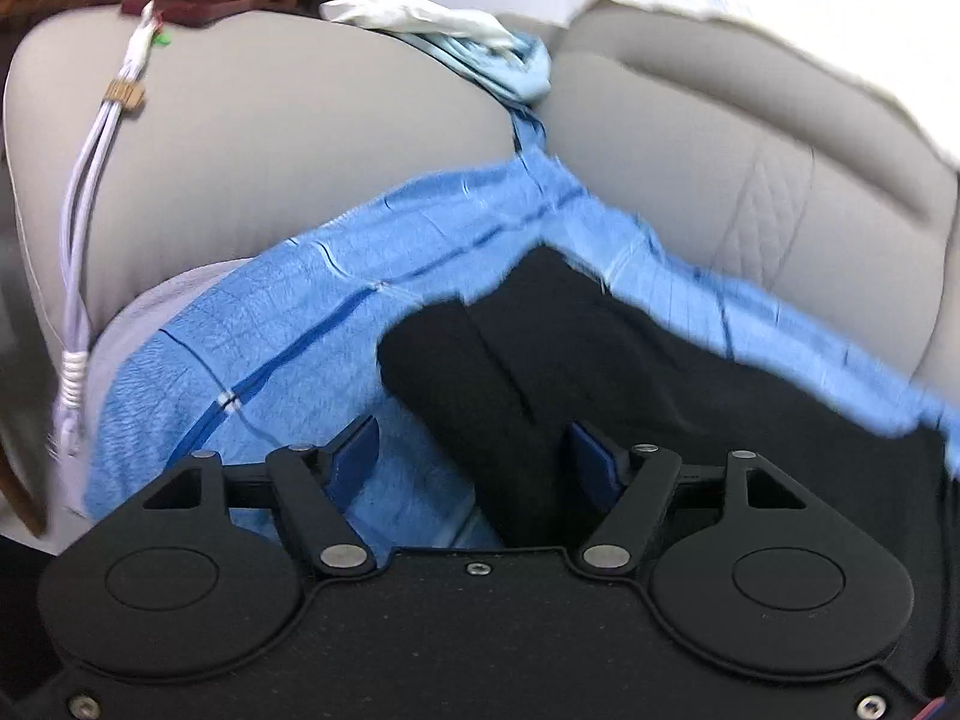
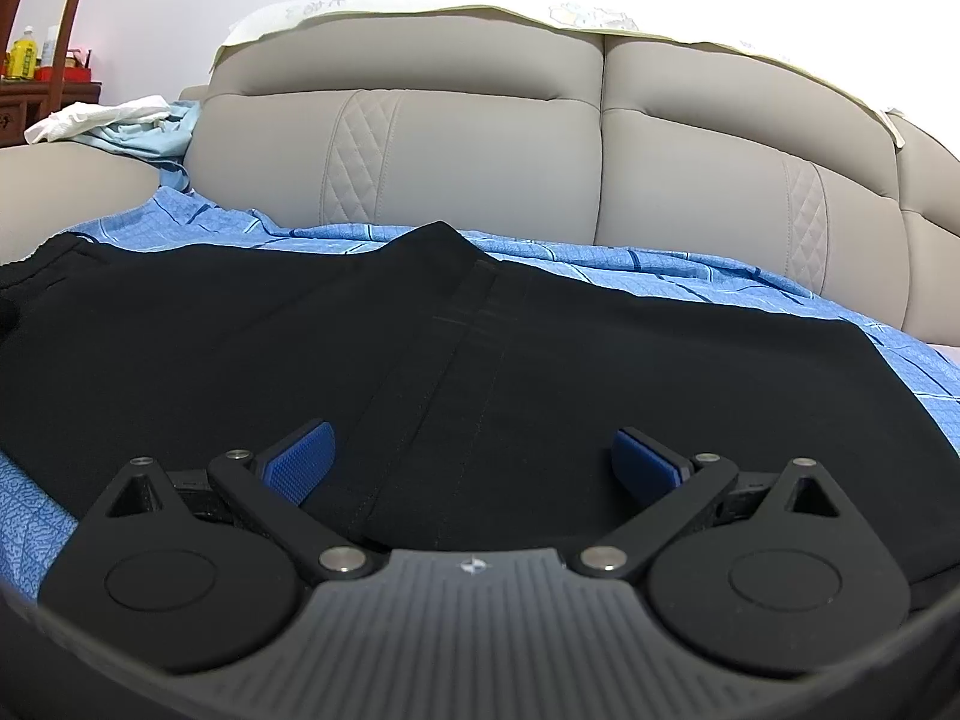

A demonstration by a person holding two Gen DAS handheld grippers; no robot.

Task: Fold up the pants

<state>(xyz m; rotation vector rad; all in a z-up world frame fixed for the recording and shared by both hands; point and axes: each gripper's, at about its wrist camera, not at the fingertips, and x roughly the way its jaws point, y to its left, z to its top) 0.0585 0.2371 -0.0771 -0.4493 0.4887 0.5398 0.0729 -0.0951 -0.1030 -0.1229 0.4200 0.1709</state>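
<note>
Black pants (image 2: 420, 348) lie spread flat on a blue patterned sheet (image 2: 600, 258) over a grey sofa seat. In the left wrist view the pants (image 1: 600, 360) show a rolled or folded end pointing toward the sofa corner. My left gripper (image 1: 474, 450) is open, its blue pads on either side of that folded edge, low over the fabric. My right gripper (image 2: 474, 456) is open wide, low over the near edge of the pants, with a lengthwise seam running between the pads. Neither holds anything.
Grey sofa backrest (image 2: 468, 156) rises behind the sheet. A pile of white and light blue cloth (image 1: 444, 30) lies on the armrest (image 1: 270, 138). A white cable bundle (image 1: 90, 210) hangs over the armrest's left side. Wooden furniture (image 2: 36, 102) stands far left.
</note>
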